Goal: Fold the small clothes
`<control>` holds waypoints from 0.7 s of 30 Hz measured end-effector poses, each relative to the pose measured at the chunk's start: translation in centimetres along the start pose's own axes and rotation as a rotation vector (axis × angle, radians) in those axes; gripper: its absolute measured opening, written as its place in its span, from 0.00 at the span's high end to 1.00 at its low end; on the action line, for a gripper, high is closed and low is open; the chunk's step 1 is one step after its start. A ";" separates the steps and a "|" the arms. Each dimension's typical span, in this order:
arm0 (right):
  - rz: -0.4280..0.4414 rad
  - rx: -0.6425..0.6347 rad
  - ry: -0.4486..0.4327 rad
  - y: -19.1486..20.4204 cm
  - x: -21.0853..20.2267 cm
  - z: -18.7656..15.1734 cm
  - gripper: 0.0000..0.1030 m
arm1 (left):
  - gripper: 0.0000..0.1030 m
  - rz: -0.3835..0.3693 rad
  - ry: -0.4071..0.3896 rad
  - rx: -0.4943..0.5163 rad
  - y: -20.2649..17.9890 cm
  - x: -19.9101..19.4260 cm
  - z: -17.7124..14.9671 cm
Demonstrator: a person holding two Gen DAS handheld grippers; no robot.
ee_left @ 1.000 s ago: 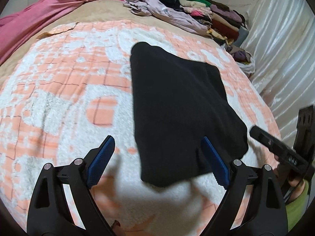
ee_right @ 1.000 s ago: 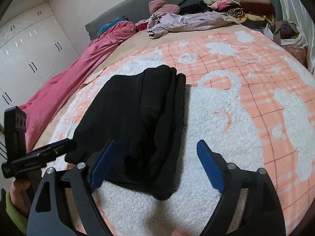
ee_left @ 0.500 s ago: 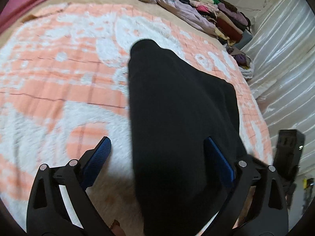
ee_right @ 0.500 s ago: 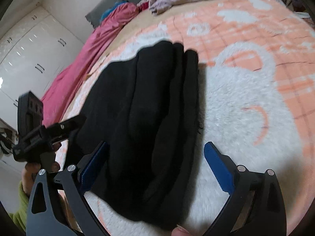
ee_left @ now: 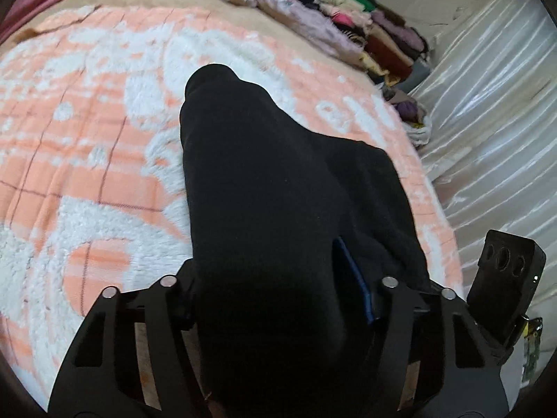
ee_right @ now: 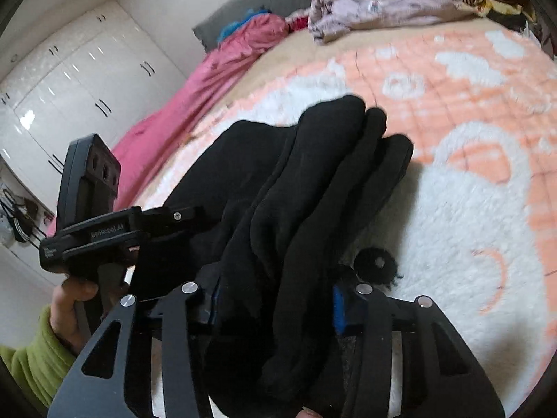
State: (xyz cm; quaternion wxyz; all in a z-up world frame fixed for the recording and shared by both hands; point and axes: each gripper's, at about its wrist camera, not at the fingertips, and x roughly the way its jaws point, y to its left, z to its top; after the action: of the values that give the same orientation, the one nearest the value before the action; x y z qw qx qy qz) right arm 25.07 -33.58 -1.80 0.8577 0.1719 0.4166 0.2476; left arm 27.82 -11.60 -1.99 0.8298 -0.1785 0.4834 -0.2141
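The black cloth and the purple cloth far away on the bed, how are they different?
The black cloth is folded into neat layers near the tools; the purple cloth lies crumpled and loose at the far end. The black cloth sits on the orange and white blanket; the purple cloth lies beyond it on the tan cover. Both tools are closing on the black cloth; nothing touches the purple one. Both rest on the bed.

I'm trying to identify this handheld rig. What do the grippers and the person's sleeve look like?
Both are matte black. The left gripper and right gripper have slotted, triangular-cutout linkage arms with silver rivets and blue pads on the fingers. Seen from the right wrist, the left one has a black box with round holes on top and small white lettering on its body. The sleeve is lime-green fleece.
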 end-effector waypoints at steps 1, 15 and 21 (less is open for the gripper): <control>-0.019 -0.012 -0.010 0.1 -0.5 0.2 0.58 | 0.50 -0.024 -0.002 0.003 -0.9 -0.3 -0.1; -0.160 0.065 0.000 -3.4 -5.4 -2.8 0.54 | 0.43 -0.010 0.065 0.086 -5.9 3.0 -3.8; -0.263 0.067 0.024 -3.3 -4.6 -2.8 0.35 | 0.38 0.015 0.061 0.099 -5.4 2.4 -3.9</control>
State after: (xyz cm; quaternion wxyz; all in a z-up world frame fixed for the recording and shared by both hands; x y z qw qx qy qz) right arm 21.33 -38.62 -2.27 0.8716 0.1412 0.4537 0.1208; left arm 24.45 -17.76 -2.84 0.8242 -0.1269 0.4985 -0.2369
